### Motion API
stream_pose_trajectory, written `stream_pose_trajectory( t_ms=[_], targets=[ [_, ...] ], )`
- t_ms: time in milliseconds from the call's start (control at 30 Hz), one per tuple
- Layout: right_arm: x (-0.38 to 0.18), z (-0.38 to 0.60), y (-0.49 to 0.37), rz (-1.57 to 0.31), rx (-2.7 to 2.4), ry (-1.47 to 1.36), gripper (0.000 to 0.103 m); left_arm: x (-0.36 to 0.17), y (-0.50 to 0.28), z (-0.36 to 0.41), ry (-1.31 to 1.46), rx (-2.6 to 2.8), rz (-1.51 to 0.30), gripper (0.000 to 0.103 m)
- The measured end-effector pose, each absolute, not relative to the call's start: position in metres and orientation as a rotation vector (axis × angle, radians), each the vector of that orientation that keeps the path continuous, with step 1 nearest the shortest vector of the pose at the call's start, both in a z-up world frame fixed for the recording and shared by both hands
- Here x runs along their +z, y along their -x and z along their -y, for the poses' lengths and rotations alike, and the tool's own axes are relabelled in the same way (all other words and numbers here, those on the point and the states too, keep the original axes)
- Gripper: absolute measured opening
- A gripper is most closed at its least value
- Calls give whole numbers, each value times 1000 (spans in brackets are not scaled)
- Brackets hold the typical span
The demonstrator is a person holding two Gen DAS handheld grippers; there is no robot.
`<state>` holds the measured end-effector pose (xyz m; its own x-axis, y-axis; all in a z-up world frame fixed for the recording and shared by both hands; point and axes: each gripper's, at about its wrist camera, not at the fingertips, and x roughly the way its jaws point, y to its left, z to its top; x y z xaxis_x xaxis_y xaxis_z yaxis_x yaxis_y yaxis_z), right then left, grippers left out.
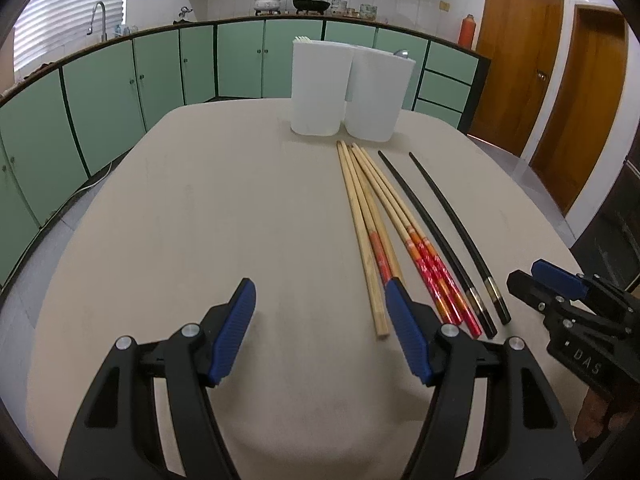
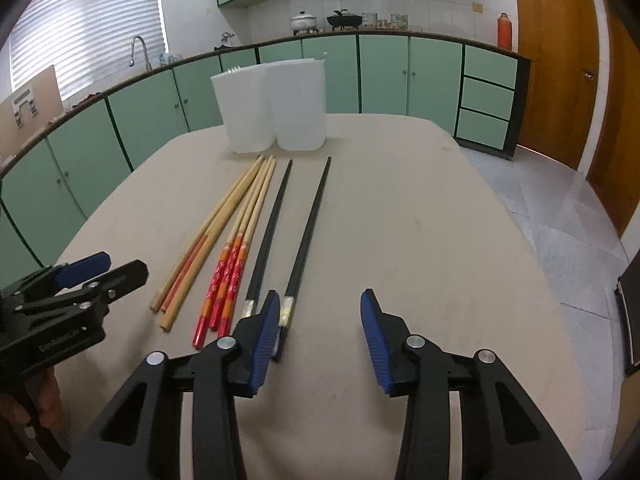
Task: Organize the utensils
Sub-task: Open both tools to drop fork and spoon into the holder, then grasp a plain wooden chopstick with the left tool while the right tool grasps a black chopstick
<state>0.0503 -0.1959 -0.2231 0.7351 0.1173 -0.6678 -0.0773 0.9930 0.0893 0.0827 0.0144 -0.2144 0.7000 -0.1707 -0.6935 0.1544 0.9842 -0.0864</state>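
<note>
Bamboo chopsticks (image 2: 240, 216), red-patterned ends; two black chopsticks (image 2: 308, 232) alongside.

Table (image 1: 200, 208): plain beige
Containers (image 1: 318, 88): two; translucent white
Wooden chopsticks (image 1: 360, 216): pale tan; some with red and orange patterned ends
Black chopsticks (image 2: 308, 232): glossy black; silvery bands near the thick ends
Gripper pads (image 1: 234, 328): blue, ribbed; black arms
Cabinets (image 1: 104, 80): mint green; dark trim
</note>
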Motion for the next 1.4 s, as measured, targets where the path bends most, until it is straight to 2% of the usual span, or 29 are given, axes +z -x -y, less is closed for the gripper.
stream_pose_trajectory(
  t_ms=[267, 533, 1000, 1200, 1267, 1333, 1367, 1400],
  targets=[
    [-236, 187, -47, -745, 95, -56, 30, -223, -79, -13, 32, -164, -776, 65],
    [-237, 181, -44, -734, 88, -46, 25, -223, -75, -7, 22, -182, -775, 65],
    [-237, 183, -48, -740, 80, -63, 23, -229, -77, 4, -21, -156, -809, 62],
    [-238, 183, -49, -742, 82, -62, 22, -230, -78, 4, -17, -147, -805, 48],
    [-238, 182, -50, -743, 86, -60, 13, -230, -78, 5, -17, -148, -801, 40],
    [-239, 182, -50, -742, 89, -59, 7, -230, -78, 5, -14, -152, -797, 26],
    [-239, 182, -50, -742, 90, -60, 7, -229, -78, 5, -9, -156, -795, 21],
    [-239, 182, -50, -741, 92, -63, 7, -229, -78, 5, -4, -163, -796, 10]
  ],
)
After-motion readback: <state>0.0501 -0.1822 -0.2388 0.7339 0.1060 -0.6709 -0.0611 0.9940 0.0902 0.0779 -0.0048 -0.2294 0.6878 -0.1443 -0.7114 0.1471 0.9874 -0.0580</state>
